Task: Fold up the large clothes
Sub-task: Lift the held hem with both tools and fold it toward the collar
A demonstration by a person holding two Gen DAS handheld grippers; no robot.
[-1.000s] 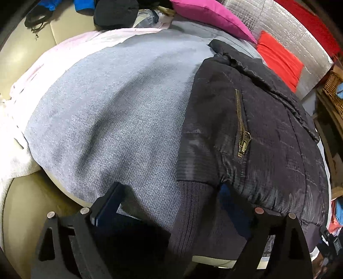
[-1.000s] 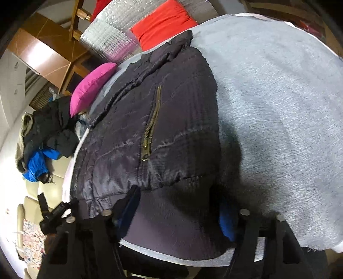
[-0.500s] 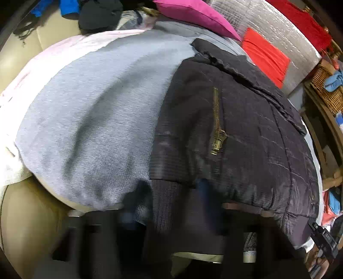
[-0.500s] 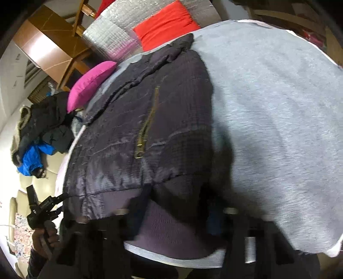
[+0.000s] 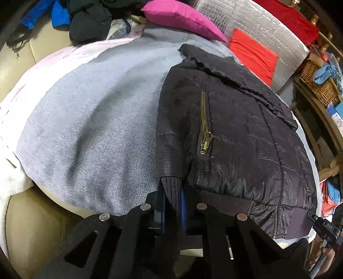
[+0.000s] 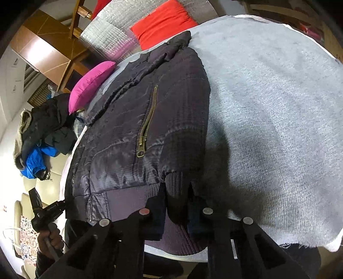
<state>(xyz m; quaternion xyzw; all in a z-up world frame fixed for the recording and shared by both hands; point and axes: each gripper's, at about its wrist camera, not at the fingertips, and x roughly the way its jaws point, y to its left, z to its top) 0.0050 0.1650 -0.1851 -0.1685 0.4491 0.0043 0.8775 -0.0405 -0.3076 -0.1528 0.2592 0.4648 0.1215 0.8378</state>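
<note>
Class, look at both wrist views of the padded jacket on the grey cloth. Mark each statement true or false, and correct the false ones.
1. The dark quilted padded jacket lies on a grey knitted cloth. True.
2. The left gripper is open and clear of the jacket. False: its fingers have just closed on the jacket's ribbed knit hem.
3. A brass pocket zipper shows on the jacket. True.
4. The pillow behind the jacket is green. False: it is a magenta pillow.
5. The right gripper pinches the ribbed hem. True.
</note>
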